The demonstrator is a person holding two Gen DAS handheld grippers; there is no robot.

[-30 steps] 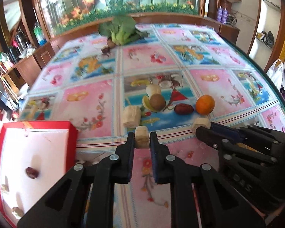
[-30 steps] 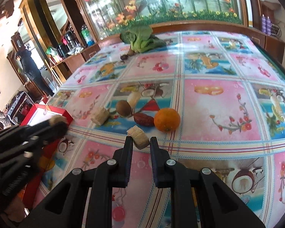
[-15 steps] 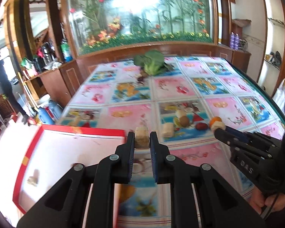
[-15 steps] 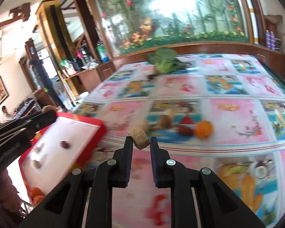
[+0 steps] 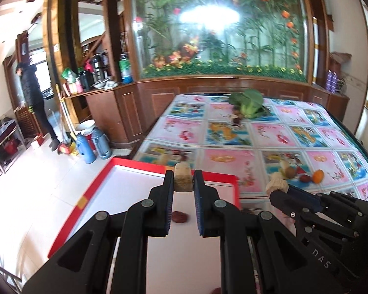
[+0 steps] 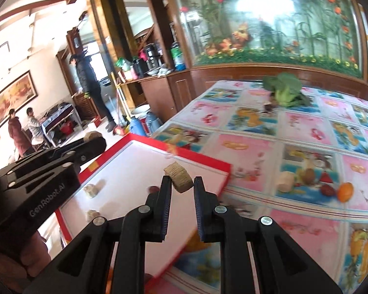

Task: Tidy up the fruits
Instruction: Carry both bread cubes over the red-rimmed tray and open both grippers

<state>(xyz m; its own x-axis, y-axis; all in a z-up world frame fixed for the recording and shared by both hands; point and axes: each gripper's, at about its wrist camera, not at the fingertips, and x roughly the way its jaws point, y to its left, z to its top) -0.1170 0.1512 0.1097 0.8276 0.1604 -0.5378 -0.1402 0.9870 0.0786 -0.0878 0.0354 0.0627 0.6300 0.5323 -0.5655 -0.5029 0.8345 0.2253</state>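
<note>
Behind the table (image 5: 233, 161) with its bright picture cloth I see a big glass wall of painted flowers. My left gripper (image 5: 183, 183) pinches a pale chunk of fruit (image 5: 182, 180) over the red-edged white tray (image 5: 135, 188). My right gripper (image 6: 181, 183) pinches another tan chunk (image 6: 178, 176) above the same tray. One dark red fruit (image 5: 179, 217) lies in the tray. An orange (image 6: 345, 191) sits on the cloth, well apart.

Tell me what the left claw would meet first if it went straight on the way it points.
Probably the white floor of the red tray, near its far rim; depth is unclear. The left claw holds a beige chunk.
</note>
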